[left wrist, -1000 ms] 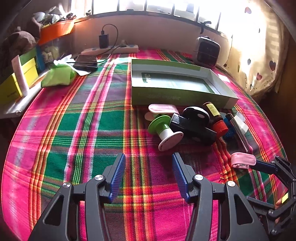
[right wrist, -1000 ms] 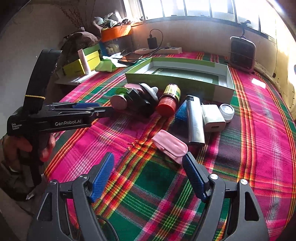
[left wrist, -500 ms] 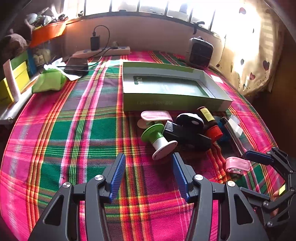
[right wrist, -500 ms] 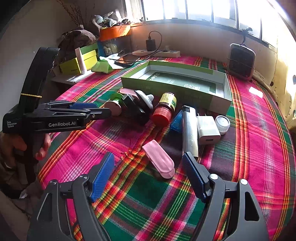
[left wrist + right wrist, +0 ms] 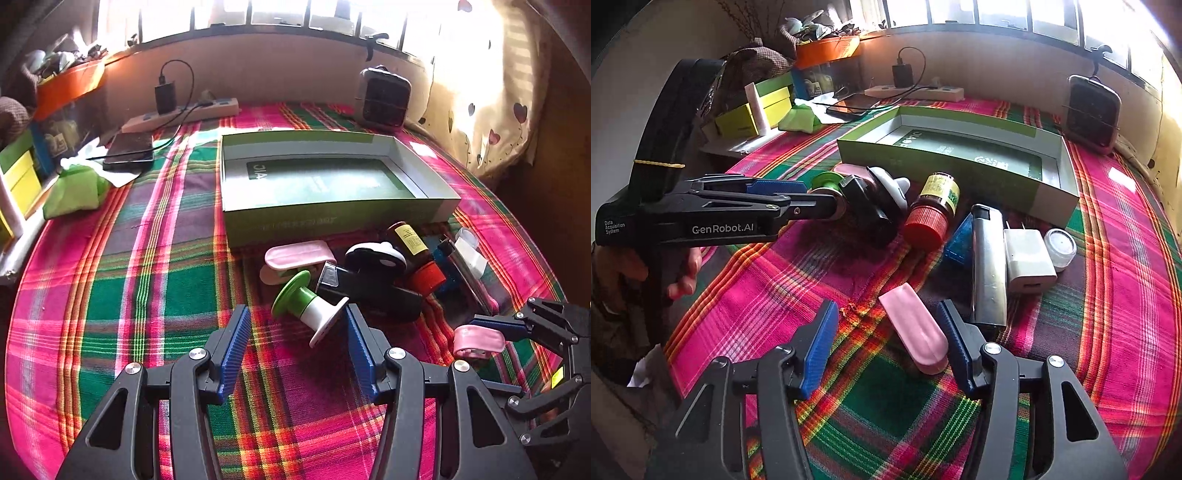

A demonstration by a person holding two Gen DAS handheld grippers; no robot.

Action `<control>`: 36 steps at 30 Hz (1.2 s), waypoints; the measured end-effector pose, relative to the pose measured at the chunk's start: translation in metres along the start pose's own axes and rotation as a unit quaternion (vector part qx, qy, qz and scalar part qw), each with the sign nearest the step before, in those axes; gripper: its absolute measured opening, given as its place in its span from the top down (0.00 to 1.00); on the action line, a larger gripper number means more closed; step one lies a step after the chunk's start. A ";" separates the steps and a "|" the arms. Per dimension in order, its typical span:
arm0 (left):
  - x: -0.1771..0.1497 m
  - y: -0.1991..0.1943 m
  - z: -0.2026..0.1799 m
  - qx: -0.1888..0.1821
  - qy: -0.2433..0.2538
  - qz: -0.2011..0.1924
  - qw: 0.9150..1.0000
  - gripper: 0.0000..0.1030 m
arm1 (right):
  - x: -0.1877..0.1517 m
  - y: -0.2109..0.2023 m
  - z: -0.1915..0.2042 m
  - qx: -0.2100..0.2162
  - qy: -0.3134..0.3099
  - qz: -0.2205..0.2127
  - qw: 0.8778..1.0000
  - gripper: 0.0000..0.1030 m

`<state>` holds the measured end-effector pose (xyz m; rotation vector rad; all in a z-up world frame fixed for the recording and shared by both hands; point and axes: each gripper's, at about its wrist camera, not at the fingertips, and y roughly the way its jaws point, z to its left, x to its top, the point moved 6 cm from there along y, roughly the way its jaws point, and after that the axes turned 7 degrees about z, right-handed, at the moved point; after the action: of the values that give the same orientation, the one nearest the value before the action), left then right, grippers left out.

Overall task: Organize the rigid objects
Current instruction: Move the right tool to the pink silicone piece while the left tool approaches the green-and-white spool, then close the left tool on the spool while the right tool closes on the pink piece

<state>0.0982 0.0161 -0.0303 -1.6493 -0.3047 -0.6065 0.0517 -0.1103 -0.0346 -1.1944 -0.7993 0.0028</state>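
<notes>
A pink oblong case (image 5: 916,339) lies on the plaid cloth between the blue pads of my right gripper (image 5: 886,332). Its jaws are closing; the right pad is at the case and the left pad stands clear of it. My left gripper (image 5: 295,325) is open, and a green-and-white spool (image 5: 310,306) lies just ahead of its tips. Behind the spool sits a pile: a second pink case (image 5: 295,254), a black gadget (image 5: 369,288), a brown bottle with a red cap (image 5: 932,214), a silver tube (image 5: 988,258), a white charger (image 5: 1027,258) and a small white jar (image 5: 1060,247).
An open green box (image 5: 332,218) stands empty behind the pile. Farther back are a power strip (image 5: 184,114), a phone (image 5: 129,147), a small heater (image 5: 384,96) and a green cloth (image 5: 74,192). Yellow-green boxes (image 5: 750,110) line the left edge. A hand (image 5: 683,273) holds the left gripper.
The right gripper's jaws have narrowed, and the pink case now lies between them instead of ahead of them. The left gripper has come closer to the spool.
</notes>
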 end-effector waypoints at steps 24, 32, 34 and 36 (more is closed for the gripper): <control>0.005 0.013 -0.005 -0.045 0.018 0.011 0.999 0.56 | 0.000 -0.005 -0.005 -0.002 0.017 -0.004 1.000 0.63; -0.002 0.007 -0.005 -0.051 0.011 0.010 0.999 0.60 | 0.001 -0.005 -0.005 -0.002 0.018 -0.004 1.000 0.63; -0.005 0.006 -0.006 -0.048 0.010 0.015 0.999 0.60 | 0.001 -0.005 -0.005 -0.002 0.018 -0.005 1.000 0.63; -0.010 0.004 -0.007 -0.046 0.011 0.015 0.999 0.61 | 0.000 -0.005 -0.006 -0.003 0.019 -0.005 1.000 0.63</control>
<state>0.0909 0.0097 -0.0387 -1.7303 -0.2383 -0.6239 0.0530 -0.1170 -0.0307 -1.1927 -0.7734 -0.0311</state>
